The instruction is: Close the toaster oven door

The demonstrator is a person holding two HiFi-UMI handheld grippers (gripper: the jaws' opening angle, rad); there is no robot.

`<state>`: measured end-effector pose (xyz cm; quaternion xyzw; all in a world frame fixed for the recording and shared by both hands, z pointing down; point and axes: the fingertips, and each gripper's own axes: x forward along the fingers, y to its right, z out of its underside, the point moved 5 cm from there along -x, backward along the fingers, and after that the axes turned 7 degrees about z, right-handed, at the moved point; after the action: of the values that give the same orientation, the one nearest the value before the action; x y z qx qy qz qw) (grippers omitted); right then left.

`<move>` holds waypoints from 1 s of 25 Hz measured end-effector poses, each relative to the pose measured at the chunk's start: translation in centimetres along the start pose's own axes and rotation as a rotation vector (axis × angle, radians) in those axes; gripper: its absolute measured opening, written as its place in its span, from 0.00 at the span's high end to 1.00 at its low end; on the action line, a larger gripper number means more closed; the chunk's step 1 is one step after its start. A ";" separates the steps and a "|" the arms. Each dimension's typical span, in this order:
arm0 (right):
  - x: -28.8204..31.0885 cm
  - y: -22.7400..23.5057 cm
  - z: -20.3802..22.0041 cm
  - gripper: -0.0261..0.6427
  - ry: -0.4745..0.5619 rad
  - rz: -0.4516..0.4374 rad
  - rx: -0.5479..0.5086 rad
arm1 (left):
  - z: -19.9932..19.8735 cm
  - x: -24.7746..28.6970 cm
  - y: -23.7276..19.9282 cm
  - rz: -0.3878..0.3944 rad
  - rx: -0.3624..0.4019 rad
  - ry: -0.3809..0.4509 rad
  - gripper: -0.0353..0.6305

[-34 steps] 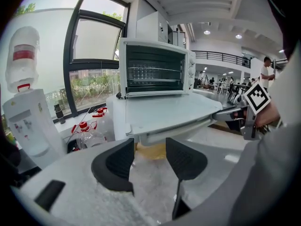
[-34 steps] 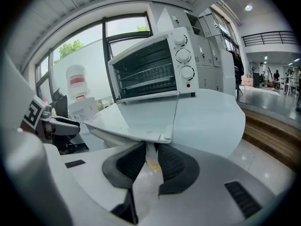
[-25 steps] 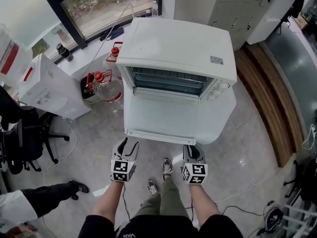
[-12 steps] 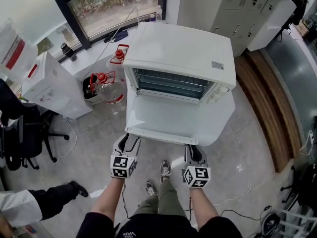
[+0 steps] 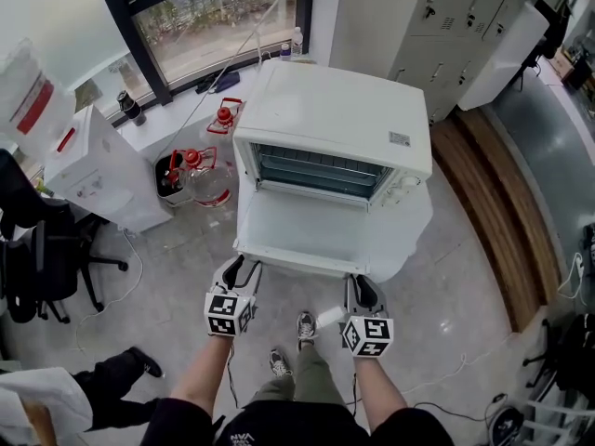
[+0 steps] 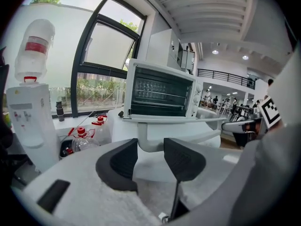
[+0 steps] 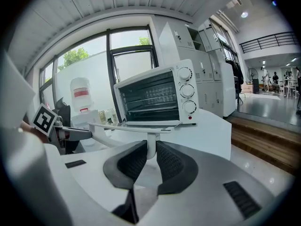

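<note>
Indoors, a person with a gripper in each hand stood at a white toaster oven, whose door lay fully open and flat, its front edge just above both sets of fingertips. The left gripper had its fingers well apart after just closing a little. The bent left end of the door's handle sat between them with a gap on either side, so nothing was gripped. The right gripper had its fingers drawn in on the handle's other post, the pads pressed against it from both sides.

Beyond both sets of fingertips, past the flat door, the oven's wire racks stood exposed. Three knobs sat above and to the right of the right fingers. A white table carried the oven and filled the space behind and under the handle.

To the left of the left fingers, water jugs with red caps stood on the floor beside a water dispenser, with a window farther beyond. An office chair and another person's leg lay well off to the left and behind the fingers. Grey lockers and a wooden step lay well off to the right of the right fingers. The holder's shoes showed on the floor between the two grippers, behind the fingertips.
</note>
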<state>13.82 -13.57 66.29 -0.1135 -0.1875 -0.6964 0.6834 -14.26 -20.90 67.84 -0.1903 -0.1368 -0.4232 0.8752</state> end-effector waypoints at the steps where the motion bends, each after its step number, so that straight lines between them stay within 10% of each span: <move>1: -0.1 0.0 -0.2 0.86 0.001 0.000 0.000 | -0.2 -0.1 0.0 0.001 -0.003 0.003 0.67; 25: -0.1 0.0 -7.7 0.86 0.048 -0.007 -0.021 | -7.6 -0.5 -0.2 0.070 -0.038 0.071 0.68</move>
<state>14.54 -16.66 59.28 -0.1033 -0.1644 -0.7032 0.6840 -14.14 -24.08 60.96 -0.1962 -0.0909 -0.4014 0.8900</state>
